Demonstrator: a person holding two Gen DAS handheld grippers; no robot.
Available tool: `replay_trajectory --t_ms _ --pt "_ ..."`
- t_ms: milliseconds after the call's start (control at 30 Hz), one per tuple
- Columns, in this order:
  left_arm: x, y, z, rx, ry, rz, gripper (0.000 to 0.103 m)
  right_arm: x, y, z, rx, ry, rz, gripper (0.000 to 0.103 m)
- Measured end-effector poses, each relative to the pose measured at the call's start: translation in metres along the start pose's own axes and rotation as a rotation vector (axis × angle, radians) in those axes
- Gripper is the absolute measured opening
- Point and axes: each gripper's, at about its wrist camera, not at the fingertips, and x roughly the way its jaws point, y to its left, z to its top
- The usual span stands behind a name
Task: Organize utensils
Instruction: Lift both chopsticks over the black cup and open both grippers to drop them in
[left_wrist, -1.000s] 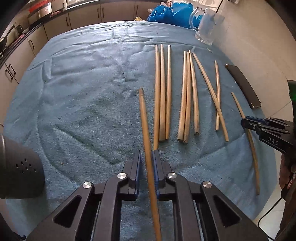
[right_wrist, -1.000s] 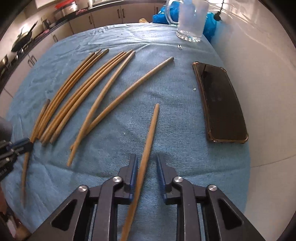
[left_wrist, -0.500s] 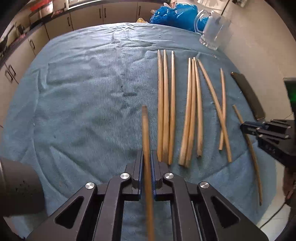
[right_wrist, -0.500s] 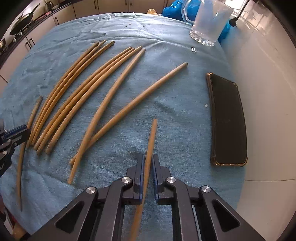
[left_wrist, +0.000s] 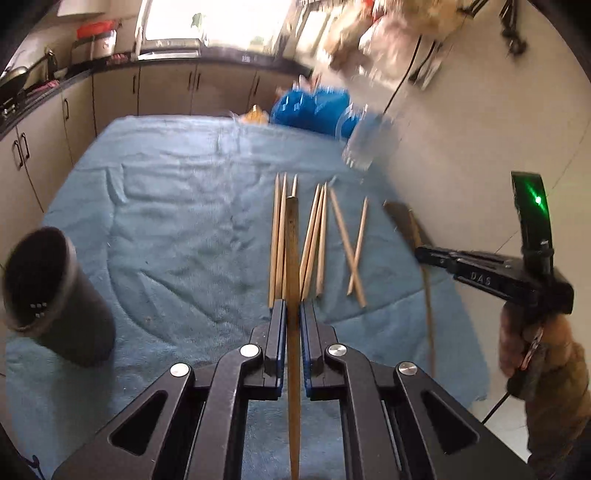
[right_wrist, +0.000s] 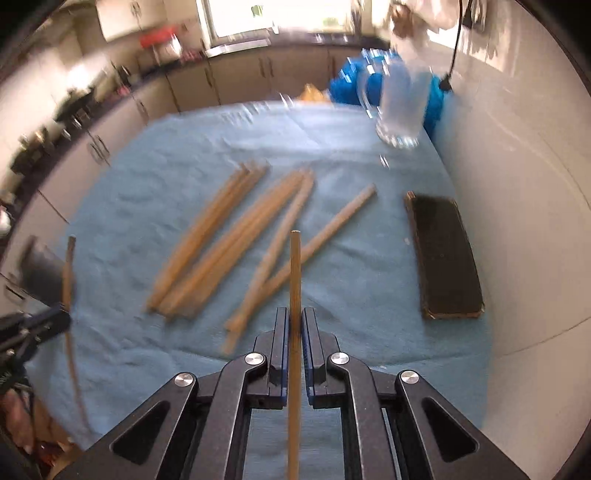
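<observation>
Between the left gripper's (left_wrist: 291, 314) jaws, left wrist view: one wooden chopstick (left_wrist: 292, 258), clamped narrow, long axis running 12 to 6 o'clock, lifted clear of the blue cloth (left_wrist: 166, 221). Black cup (left_wrist: 48, 291) stands at 9 o'clock, mouth tilted toward the camera; judged the likely holder, and the left hand is the nearer one. Loose chopsticks (left_wrist: 317, 240) lie at 12 to 1 o'clock in rough parallel groups, two crossed. Right gripper (left_wrist: 436, 256) at 3 o'clock, with a second stick hanging down from it.

Right wrist view: jaws pressed narrow on the second stick (right_wrist: 294, 277), also 12 to 6, raised off the cloth. Loose sticks fan toward 10–11 o'clock, blurred. Phone (right_wrist: 443, 258) at 2 o'clock; glass mug (right_wrist: 400, 107) at 1. Sticks look thin, plain tan, slightly tapered.
</observation>
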Motion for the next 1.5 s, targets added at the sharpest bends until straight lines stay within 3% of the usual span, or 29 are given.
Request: replay_trajectory --t_ms 267,467,633,833,967,1100,1367,1500 --pt "-0.060 0.017 0.013 -0.070 -0.155 -0.015 0.007 -0.033 0.050 0.025 -0.019 -0.153 0.130 0.007" --pt "-0.133 0.042 0.025 -0.093 -0.324 0.015 0.007 -0.071 0.105 0.048 -0.085 -0.301 0.203 0.007" --pt "-0.185 0.056 0.040 -0.066 -0.434 0.066 0.007 -0.102 0.151 0.073 -0.146 -0.421 0.240 0.007" --pt "-0.229 0.083 0.055 -0.058 -0.509 0.158 0.007 -0.117 0.202 0.103 -0.183 -0.471 0.323 0.007" --pt "-0.236 0.099 0.059 -0.056 -0.513 0.206 0.007 -0.115 0.229 0.116 -0.185 -0.466 0.394 0.007" --pt "-0.218 0.115 0.058 -0.067 -0.463 0.217 0.007 -0.092 0.249 0.117 -0.183 -0.411 0.444 0.007" --pt "-0.132 0.138 0.056 -0.118 -0.275 0.282 0.007 -0.005 0.277 0.101 -0.205 -0.207 0.396 0.007" --pt "-0.115 0.144 0.049 -0.146 -0.234 0.291 0.007 0.027 0.272 0.100 -0.169 -0.141 0.392 0.007"
